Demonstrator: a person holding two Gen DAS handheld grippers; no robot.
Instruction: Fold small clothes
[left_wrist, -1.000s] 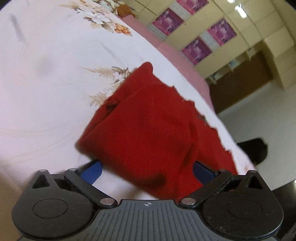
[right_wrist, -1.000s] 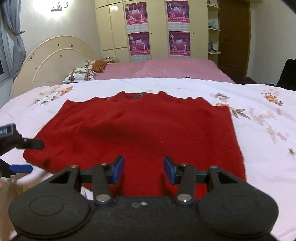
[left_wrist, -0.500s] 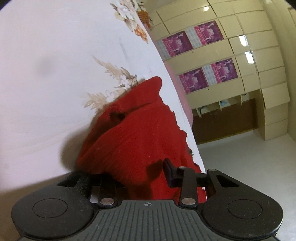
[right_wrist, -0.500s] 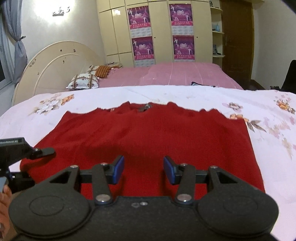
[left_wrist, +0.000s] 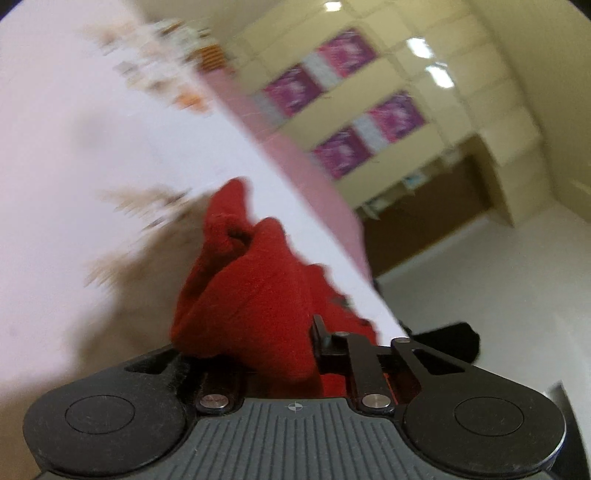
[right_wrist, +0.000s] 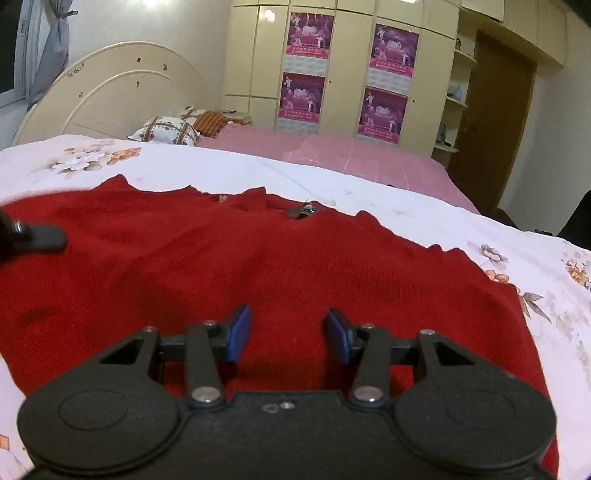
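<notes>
The red sweater lies across the middle of the right wrist view, spread nearly flat on the white flowered bedspread, its neckline toward the upper centre of the frame. No finished fold shows there: the body is one broad layer, with only shallow ripples.

In the left wrist view the left gripper has its jaws clenched on a bunch of the sweater, low in the centre of the frame; the cloth rises in a peaked, crumpled ridge above the bed. That view is blurred, so which edge or sleeve is pinched is hard to say. The same tool pokes in at the left edge of the right wrist view.

The right gripper hangs over the near part of the sweater, lower centre, jaws released and holding nothing.

By my judgement the task is at its start: the first fold is being made, and every later fold remains.
</notes>
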